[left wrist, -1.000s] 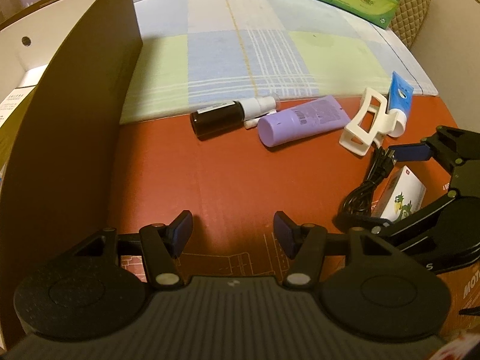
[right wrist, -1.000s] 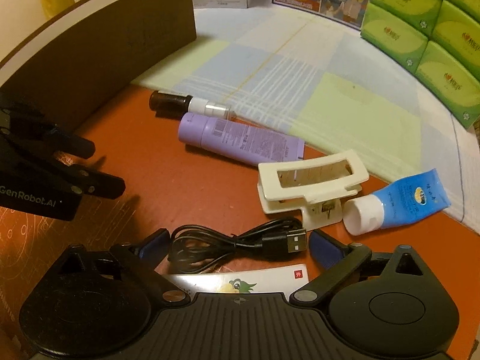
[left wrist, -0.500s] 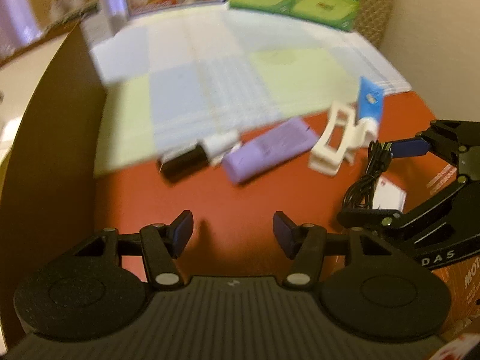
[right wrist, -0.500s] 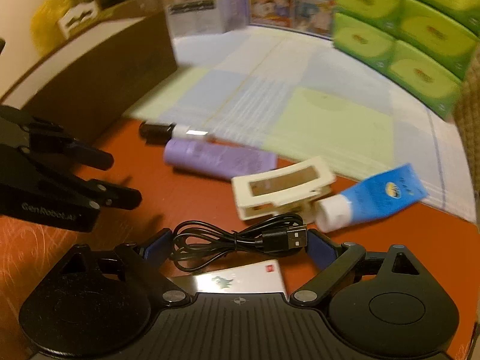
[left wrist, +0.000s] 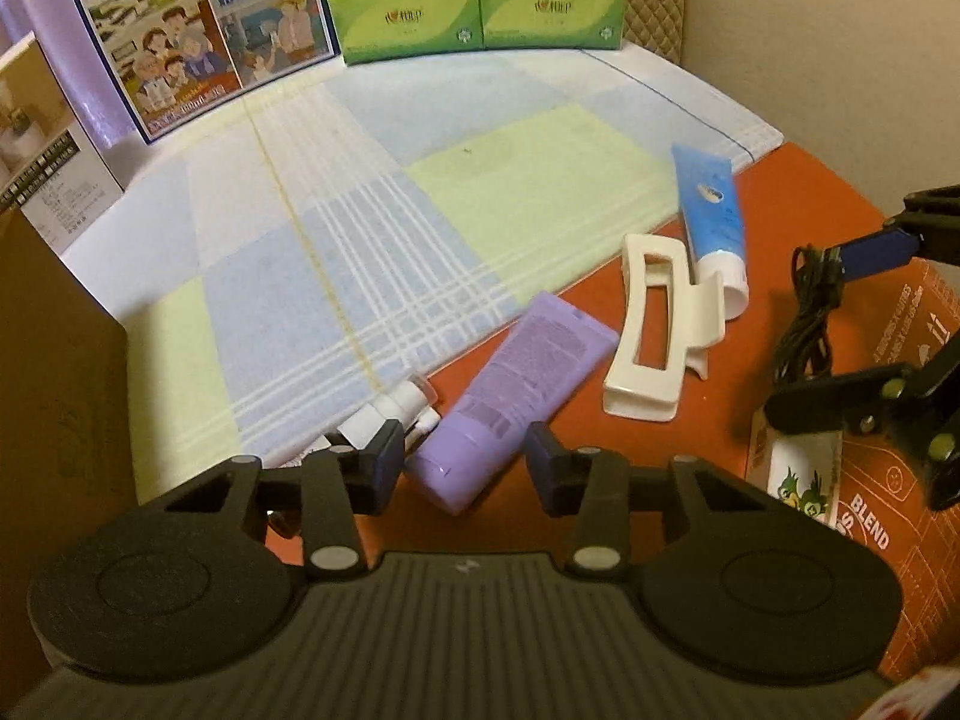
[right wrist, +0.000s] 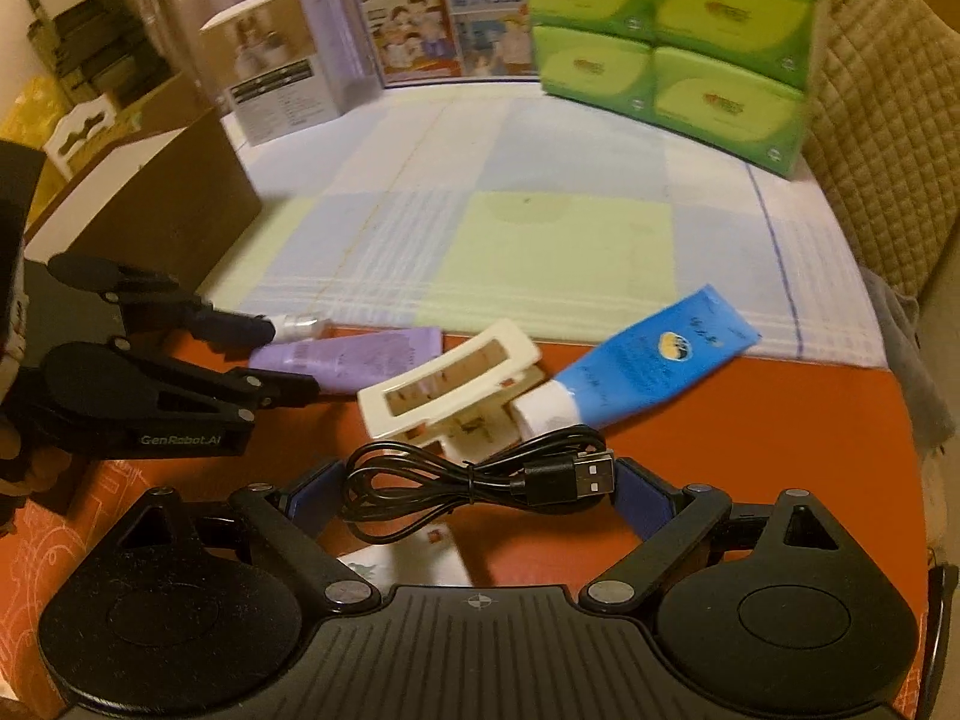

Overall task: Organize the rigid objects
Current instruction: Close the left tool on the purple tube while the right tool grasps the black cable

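Beside white hair clip point(left wrist: 654, 324) on red tabletop point(left wrist: 300, 396): purple tube point(left wrist: 516, 396), blue tube point(left wrist: 711, 222), spray bottle point(left wrist: 396, 411), black cable point(right wrist: 474, 474) lay unsorted. Left gripper point(left wrist: 459, 462) fingers closing around purple tube's end, no contact visible. Right gripper point(right wrist: 474, 495) fingers wide, straddling cable, not gripping. Judged barely begun.

Purple tube point(left wrist: 516, 402): soft plastic, smooth, satin.
Blue tube point(left wrist: 711, 210): glossy plastic, white ribbed cap.
Hair claw point(left wrist: 654, 324): cream hard plastic, smooth.
Cable point(right wrist: 480, 474): matt black rubbery sheath (metal plug tip).
Cloth point(left wrist: 390, 228): woven, checked, matt.
Cardboard box point(right wrist: 150, 204): brown, matt.
Tissue packs point(right wrist: 666, 36): glossy film.
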